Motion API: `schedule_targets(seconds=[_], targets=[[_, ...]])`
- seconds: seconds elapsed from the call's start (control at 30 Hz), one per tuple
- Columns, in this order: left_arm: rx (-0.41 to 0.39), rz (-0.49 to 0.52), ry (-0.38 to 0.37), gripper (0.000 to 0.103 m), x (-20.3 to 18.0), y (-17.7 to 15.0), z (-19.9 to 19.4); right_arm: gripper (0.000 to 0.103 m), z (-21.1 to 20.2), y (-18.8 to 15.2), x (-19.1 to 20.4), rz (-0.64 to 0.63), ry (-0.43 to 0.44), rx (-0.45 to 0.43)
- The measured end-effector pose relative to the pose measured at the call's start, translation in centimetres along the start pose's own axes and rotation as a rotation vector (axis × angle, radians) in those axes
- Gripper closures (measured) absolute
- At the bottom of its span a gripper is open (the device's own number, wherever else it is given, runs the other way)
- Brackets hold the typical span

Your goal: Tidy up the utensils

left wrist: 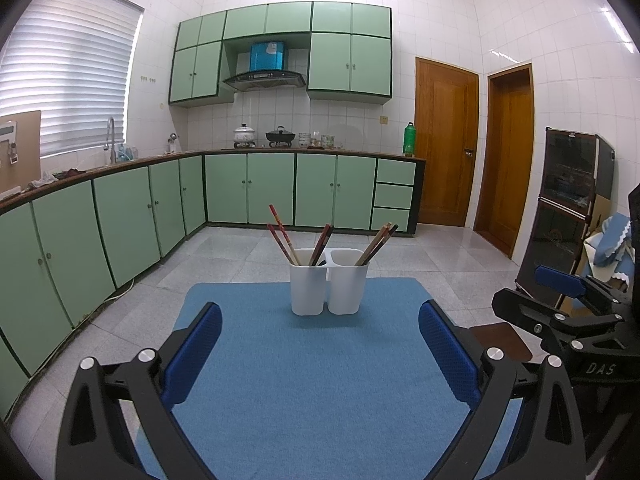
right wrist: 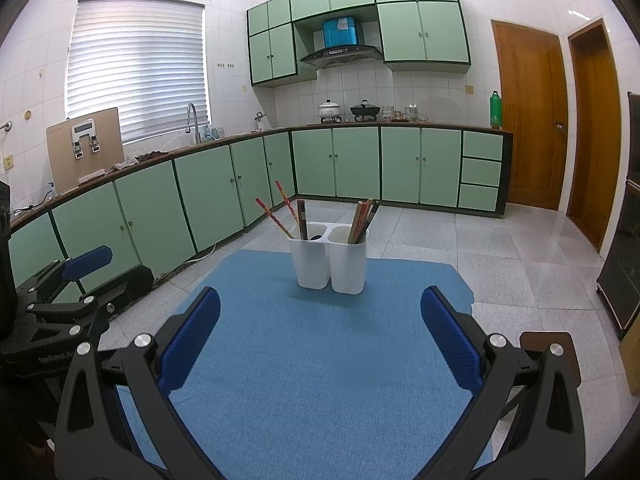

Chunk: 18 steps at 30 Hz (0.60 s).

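Observation:
A white two-compartment utensil holder (left wrist: pixel 328 286) stands upright at the far end of a blue mat (left wrist: pixel 304 380); it also shows in the right wrist view (right wrist: pixel 331 262). Red and dark chopsticks (left wrist: pixel 282 236) lean in its left compartment, brown and dark chopsticks (left wrist: pixel 378 242) in its right one. My left gripper (left wrist: pixel 320 356) is open and empty, above the mat's near part, well short of the holder. My right gripper (right wrist: pixel 320 344) is open and empty, likewise short of the holder. The right gripper also shows at the right of the left wrist view (left wrist: pixel 560 300).
The mat (right wrist: pixel 320 360) lies on a small brown table (right wrist: pixel 560 344) over a tiled floor. Green cabinets (left wrist: pixel 120 220) run along the left and back. Two wooden doors (left wrist: pixel 446 140) and a dark cabinet (left wrist: pixel 568 208) stand at the right.

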<state>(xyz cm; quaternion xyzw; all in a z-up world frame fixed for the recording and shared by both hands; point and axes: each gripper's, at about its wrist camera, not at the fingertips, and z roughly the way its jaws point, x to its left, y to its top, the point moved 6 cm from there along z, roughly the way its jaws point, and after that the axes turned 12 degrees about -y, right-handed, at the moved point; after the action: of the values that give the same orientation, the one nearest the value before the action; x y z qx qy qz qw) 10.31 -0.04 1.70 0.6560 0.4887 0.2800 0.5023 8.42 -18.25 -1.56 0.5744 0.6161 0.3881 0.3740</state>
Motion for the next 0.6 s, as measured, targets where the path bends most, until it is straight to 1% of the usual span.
schedule_targets(seconds=[0.6], targets=[[0.016,-0.005,0.004,0.006,0.09,-0.10,0.27,0.006,0.49,-0.22,-0.39,0.002,0.001,0.011]])
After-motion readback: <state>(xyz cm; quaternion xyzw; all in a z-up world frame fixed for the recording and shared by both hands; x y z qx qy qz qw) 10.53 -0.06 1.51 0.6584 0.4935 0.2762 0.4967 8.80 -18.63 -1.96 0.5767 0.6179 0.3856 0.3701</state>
